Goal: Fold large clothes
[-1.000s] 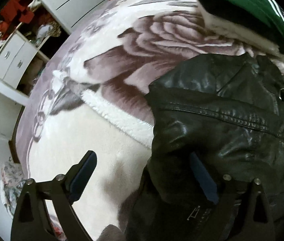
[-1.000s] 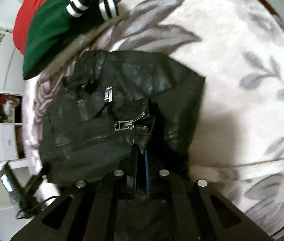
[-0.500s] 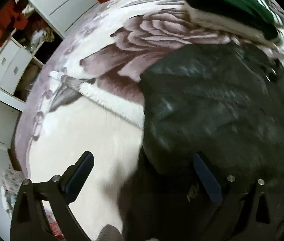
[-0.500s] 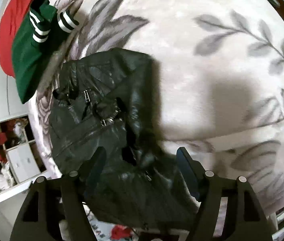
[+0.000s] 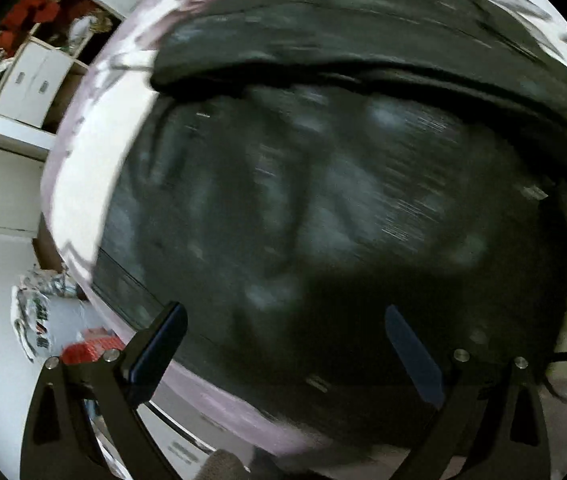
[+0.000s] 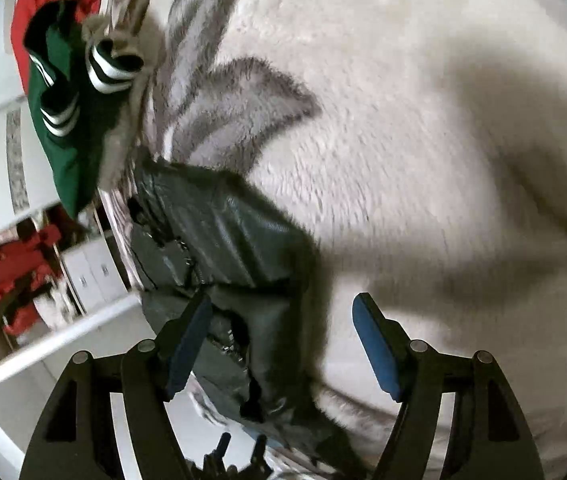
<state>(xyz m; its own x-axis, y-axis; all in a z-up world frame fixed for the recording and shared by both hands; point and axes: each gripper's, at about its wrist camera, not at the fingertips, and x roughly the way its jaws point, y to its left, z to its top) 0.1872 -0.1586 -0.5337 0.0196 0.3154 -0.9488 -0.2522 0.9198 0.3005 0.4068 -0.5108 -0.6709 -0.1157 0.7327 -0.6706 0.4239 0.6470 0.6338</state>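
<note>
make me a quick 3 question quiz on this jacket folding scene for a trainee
1. True or false: the right gripper is clamped on the black jacket.
2. What lies beside the jacket's far end in the right wrist view? A) green striped garment B) blue towel C) brown shoe
3. Fill in: the jacket lies on a floral ____.

Key: 1 false, its jaws are open, like the left gripper; 2 A; 3 blanket
</note>
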